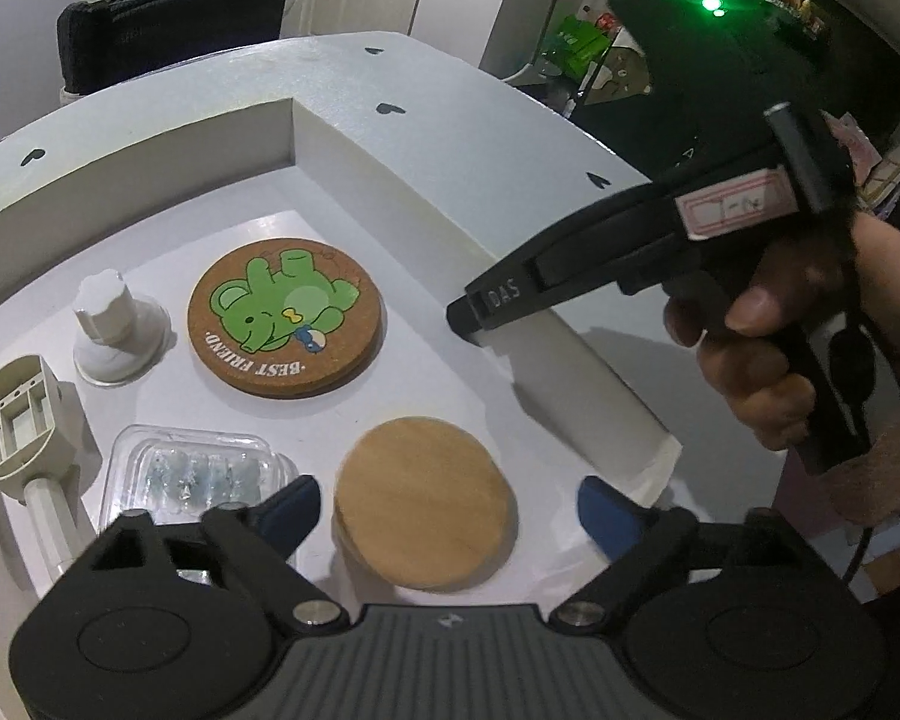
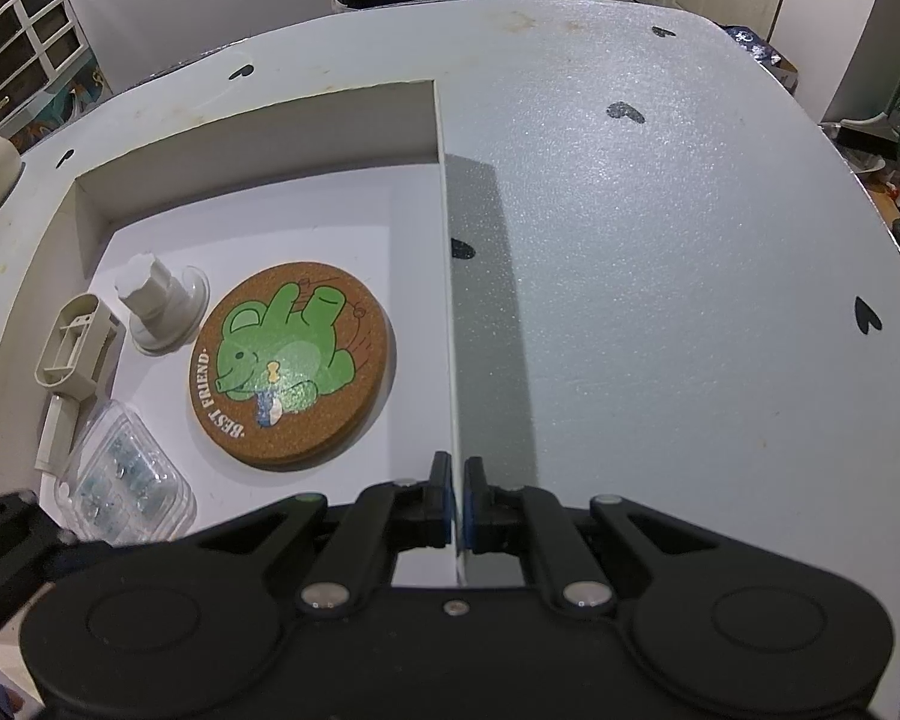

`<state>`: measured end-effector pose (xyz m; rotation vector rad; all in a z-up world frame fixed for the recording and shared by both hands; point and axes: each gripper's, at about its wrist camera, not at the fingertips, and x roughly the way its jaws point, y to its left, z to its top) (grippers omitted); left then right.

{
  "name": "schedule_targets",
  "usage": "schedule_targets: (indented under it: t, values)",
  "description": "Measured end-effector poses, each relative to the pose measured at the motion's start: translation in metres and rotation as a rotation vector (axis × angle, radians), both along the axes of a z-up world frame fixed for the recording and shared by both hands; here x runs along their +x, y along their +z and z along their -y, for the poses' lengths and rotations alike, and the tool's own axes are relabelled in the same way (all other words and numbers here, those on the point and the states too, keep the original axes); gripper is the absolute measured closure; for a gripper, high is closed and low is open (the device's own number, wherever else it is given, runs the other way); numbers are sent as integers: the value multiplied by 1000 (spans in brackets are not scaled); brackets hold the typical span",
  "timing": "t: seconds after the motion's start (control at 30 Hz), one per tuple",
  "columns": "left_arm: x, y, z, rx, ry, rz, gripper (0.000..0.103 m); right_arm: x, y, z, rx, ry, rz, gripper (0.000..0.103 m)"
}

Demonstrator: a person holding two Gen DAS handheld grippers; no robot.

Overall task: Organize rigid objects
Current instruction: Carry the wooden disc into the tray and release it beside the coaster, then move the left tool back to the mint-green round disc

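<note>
Left gripper [image 1: 444, 510]: jaws wide, released, hanging over a plain disc [image 1: 424, 501] at the box [image 1: 342, 138] floor's near edge. Right gripper [image 2: 457, 501]: clenched on the box's right wall [image 2: 450, 312] at its near end. Blister pack [image 1: 192, 474] and scoop [image 1: 21, 420] by the left wall. Beyond them, bear coaster [image 1: 286, 319] mid-floor, knob [image 1: 117, 327] to its left. Far corner bare.

The left tool [image 1: 444, 510] hides part of the clear plastic case [image 1: 192, 474]; the plain coaster [image 1: 423, 501] is blurred.
</note>
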<state>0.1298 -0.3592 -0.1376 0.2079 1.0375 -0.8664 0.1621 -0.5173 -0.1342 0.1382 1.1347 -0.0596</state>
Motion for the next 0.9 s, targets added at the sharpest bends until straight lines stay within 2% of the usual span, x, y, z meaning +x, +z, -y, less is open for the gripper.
schedule_targets:
  t: [0.3, 0.63, 0.9]
  values:
    - [-5, 6, -3, -3, 12, 0, 0, 0, 0, 0, -2, 4, 2, 99]
    - [-12, 22, -15, -37, 19, 24, 0, -1, 0, -1, -4, 10, 3, 99]
    - [-16, 48, -35, -74, 54, 88, 0, -1, 1, -2, -2, 8, 3, 99]
